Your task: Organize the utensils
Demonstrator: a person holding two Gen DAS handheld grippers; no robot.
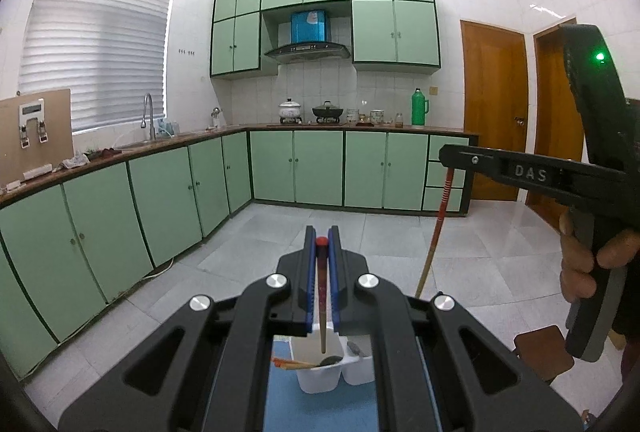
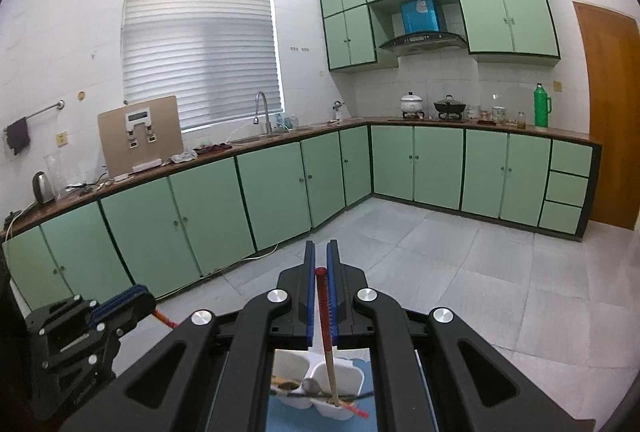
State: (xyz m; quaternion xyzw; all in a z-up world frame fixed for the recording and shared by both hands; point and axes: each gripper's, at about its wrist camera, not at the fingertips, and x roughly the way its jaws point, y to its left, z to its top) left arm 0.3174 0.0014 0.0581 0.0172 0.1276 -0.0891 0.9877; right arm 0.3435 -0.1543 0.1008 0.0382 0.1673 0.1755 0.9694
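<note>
Chopsticks in both grippers, each hanging tip-down over the white utensil caddy (image 1: 320,372) that sits on a blue mat (image 1: 320,408). The left gripper (image 1: 322,236) has its blue-padded jaws closed to a narrow slot on a chopstick (image 1: 321,296), red cap up between the fingertips, brownish shaft running almost straight down the view, its pale tip poised just above one compartment, seemingly not yet inside. The right gripper (image 2: 321,252) is clamped just as tightly on its own chopstick (image 2: 326,328), red ribbed upper half, pale lower half, and this one tilts slightly, with its tip already down in a compartment of the caddy (image 2: 352,380).

That's the relation that counts: each stick's long axis is near vertical, the caddy directly below the jaws, so the drop is straight down. I'd judge the right stick nearer to home, the left needing a little more lowering first.

Already in the caddy: a dark spoon (image 1: 332,361) and a couple of red-ended sticks (image 1: 288,364) lying at a slant across the rim. From the left view, the right-hand tool shows its chopstick (image 1: 438,220) dangling long and slim, red striped on top, yellowish below.
</note>
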